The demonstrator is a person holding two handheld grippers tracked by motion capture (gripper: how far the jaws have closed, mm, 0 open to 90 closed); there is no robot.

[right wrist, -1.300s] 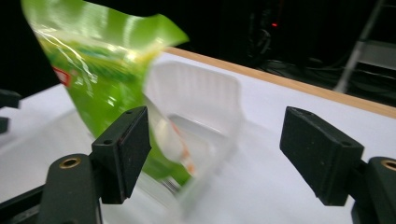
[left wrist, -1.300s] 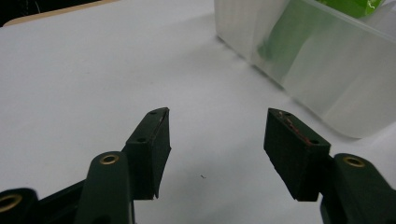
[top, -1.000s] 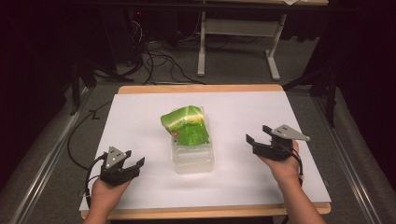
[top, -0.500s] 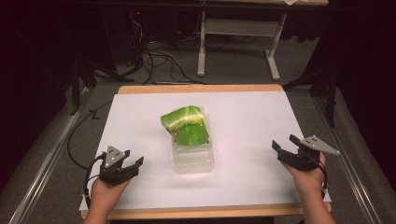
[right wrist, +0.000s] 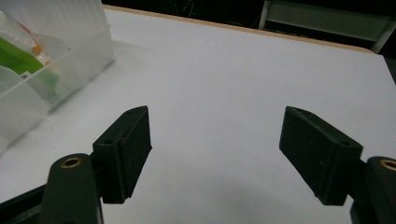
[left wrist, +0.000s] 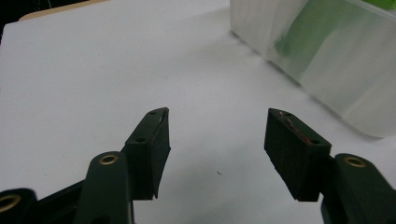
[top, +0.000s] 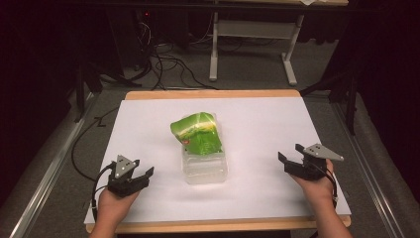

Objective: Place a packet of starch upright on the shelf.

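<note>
With the bag (top: 196,132) now sitting in the box (top: 205,168) mid-table, top half sticking out and leaning toward the far left, both grippers are off it. Box is clear plastic, bag is green; the green shows through the box wall (left wrist: 327,60) in the left gripper view and at the left edge in the right gripper view (right wrist: 28,65).

Change over the last second: right gripper (top: 293,159) backed away from the box to the table's (top: 267,114) right edge, near side. Jaws apart, nothing between them. Left gripper (top: 143,174) barely moved, parked near-left of the box, jaws also apart and empty.

Read: that's a retreat, not an approach. Bag looks placed and released, so I'd call the packing step done or nearly so. Only open item is the bag poking out; may need pushing down if a lid goes on.
</note>
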